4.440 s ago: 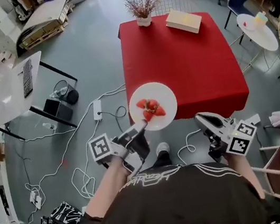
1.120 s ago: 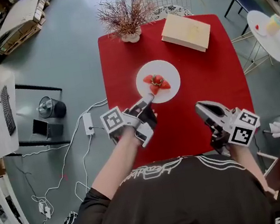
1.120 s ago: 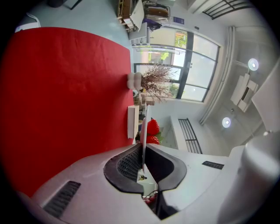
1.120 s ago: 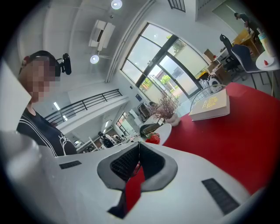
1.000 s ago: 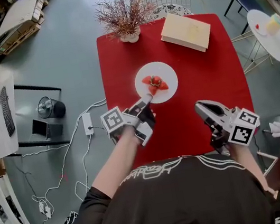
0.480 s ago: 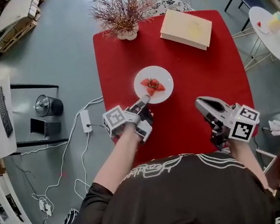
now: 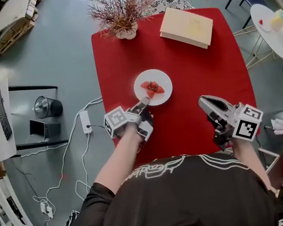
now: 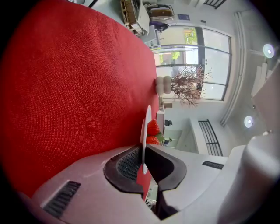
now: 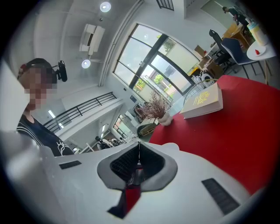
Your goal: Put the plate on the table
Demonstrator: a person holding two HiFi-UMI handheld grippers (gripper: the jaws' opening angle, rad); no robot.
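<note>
Item: plate [image 7: 163,93]. Small, round and white, loaded with strawberries [image 7: 152,87]. It is judged stiff, light, breakable and slippery, and is best taken by the rim and held level. It is located mid-counter [image 7: 204,66]; contact with the cloth cannot be told. The rim at 7 o'clock is pinched in the left gripper [image 7: 144,103] jaws. The right gripper [image 7: 206,103], at 4 o'clock, is clenched on nothing.

White plate [image 7: 162,78], red strawberries [image 7: 152,87], red table [image 7: 199,72], beige book [image 7: 185,21].

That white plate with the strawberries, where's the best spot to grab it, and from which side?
Pinch the thin near rim from the person's side, one jaw above, one below. The plate is flat and shallow, and the strawberries sit in its middle, leaving only the edge free. The left gripper is shut on that edge this way.
</note>
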